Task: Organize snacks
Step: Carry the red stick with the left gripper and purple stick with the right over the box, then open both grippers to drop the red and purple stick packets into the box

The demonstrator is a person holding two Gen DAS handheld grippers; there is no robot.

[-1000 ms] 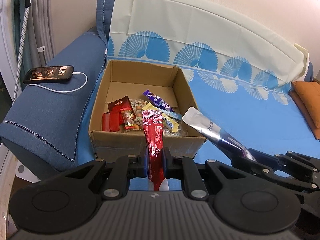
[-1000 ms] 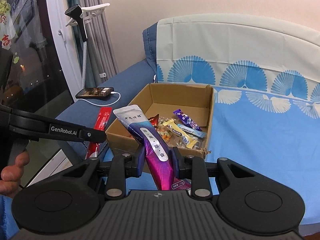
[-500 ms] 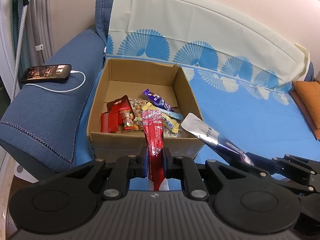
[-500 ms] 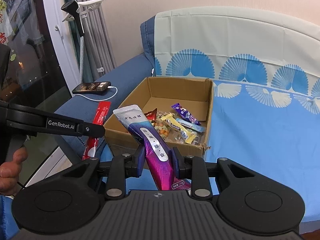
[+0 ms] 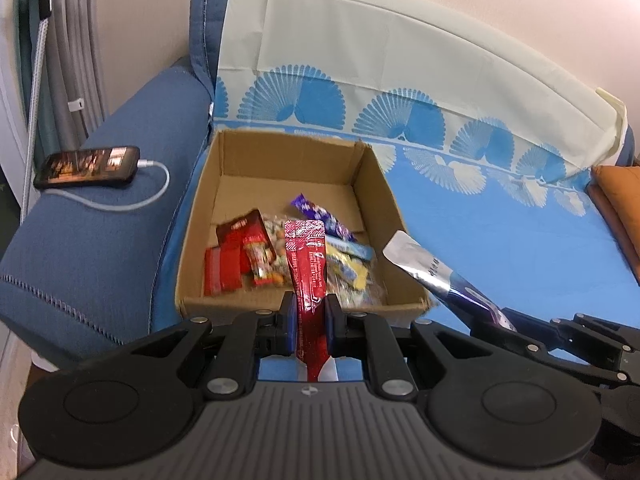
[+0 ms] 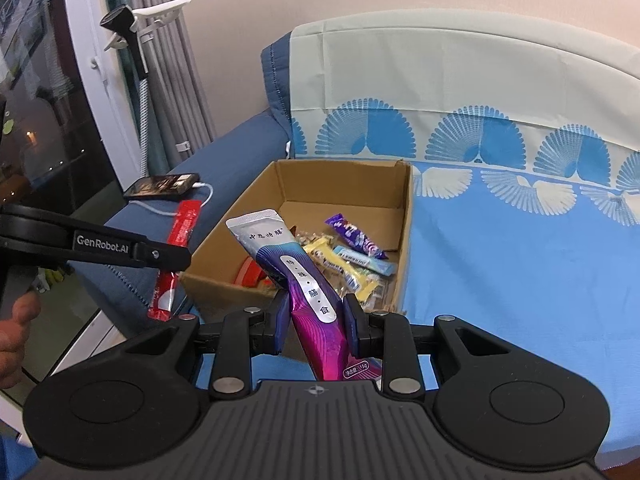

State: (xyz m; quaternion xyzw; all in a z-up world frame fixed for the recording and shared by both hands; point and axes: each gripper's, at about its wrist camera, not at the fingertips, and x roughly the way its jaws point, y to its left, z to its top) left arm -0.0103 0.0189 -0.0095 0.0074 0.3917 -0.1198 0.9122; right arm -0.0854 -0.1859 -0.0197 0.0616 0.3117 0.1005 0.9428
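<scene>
Cardboard box (image 5: 280, 176): one, open-topped, sat on the blue patterned sheet (image 5: 500, 248) against the sofa armrest (image 5: 100, 208); its near wall was partly hidden behind the left gripper's fingers.
Left gripper (image 5: 310, 322): one, jaws clamped on one red sachet (image 5: 306, 264), which stood upright over the box's near edge; its lower tip was cut off behind the gripper body.
Right gripper (image 6: 316, 326): one, jaws pinched on one purple and silver pouch (image 6: 296, 280), tilted left with its silver top over the box's near left corner.
Loose snacks in the box: one purple wrapped bar (image 6: 354, 236), one light blue stick (image 6: 366, 262), one yellow pack (image 6: 320, 250), about three red packets (image 5: 230, 264) and a clear bag of small sweets (image 5: 276, 240); the exact total could not be told, since the heap overlapped and was motion-blurred.
Box floor: far half bare cardboard, snacks bunched toward the near wall.
Phone (image 5: 88, 166): one, lay on the armrest with one white cable (image 5: 148, 196) plugged in; screen content unreadable.
Orange cushion (image 5: 618, 196): one, cut off by the right frame edge.
Hand (image 6: 16, 332): one, only partly visible at the left edge of the right wrist view, behind the left gripper.
Phone holder (image 6: 136, 20): one, clipped on a stand by the curtain; its base out of view.
</scene>
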